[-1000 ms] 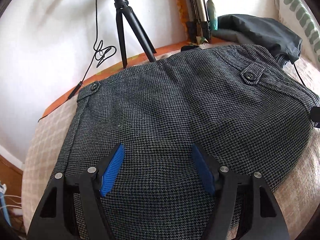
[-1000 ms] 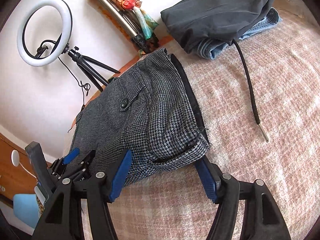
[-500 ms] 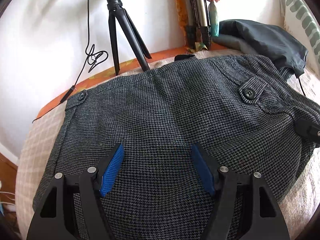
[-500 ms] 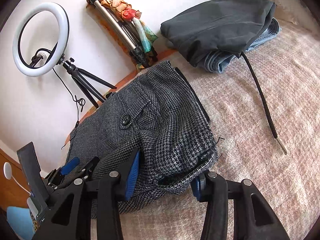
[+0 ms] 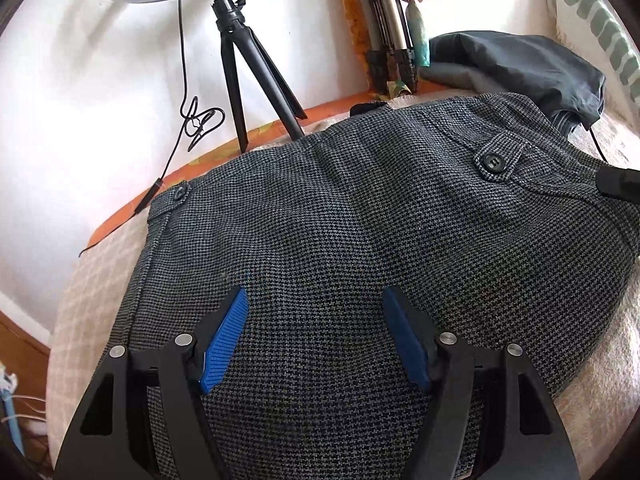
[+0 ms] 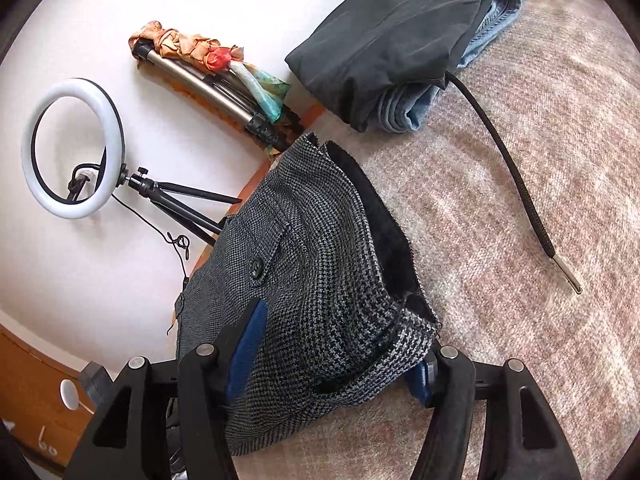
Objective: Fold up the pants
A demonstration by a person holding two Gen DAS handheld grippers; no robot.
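The dark grey houndstooth wool pants (image 5: 360, 264) are spread on the pinkish-beige checked blanket (image 6: 520, 200), bunched up toward its wall-side edge. The left gripper (image 5: 314, 340) is held over the middle of the fabric, blue-padded jaws spread wide, nothing pinched. The right gripper (image 6: 340, 356) is set around the waistband corner nearest the blanket's open middle, jaws wide with cloth between them but not clamped. A folded charcoal garment (image 6: 392, 36) is piled on jeans at the far edge, and a white ring light on a black tripod (image 6: 72, 148) is seen by the wall.
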